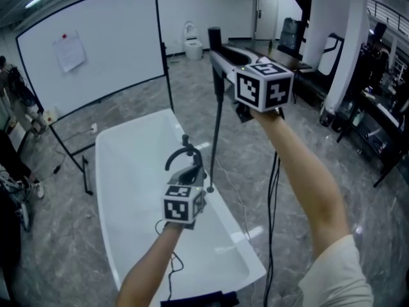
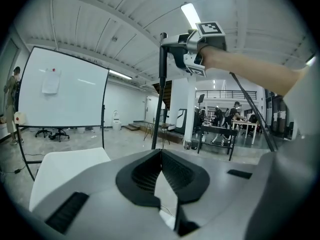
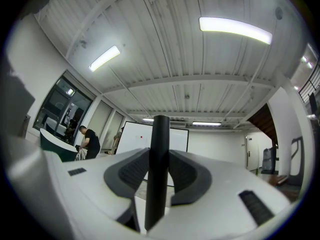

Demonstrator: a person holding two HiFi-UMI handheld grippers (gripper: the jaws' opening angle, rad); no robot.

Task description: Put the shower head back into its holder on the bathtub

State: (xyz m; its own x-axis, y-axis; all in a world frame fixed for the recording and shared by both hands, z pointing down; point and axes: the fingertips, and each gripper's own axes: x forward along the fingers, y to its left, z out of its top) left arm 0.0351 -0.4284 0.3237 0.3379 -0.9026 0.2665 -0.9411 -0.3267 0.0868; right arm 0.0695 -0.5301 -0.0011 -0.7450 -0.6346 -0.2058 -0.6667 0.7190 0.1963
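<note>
Shower head (image 3: 160, 134) stands pinched in the right tongs (image 3: 159, 156) above the bathtub (image 1: 105, 171); the left tongs (image 2: 161, 154) are pressed together.

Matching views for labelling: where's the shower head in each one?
Head view: shower head top centre, clamped in the right gripper.
Left gripper view: shower head is the dark rod, upper centre.
Right gripper view: shower head bottom centre, upright between the jaws.
Shared landmark: white screen.
</note>
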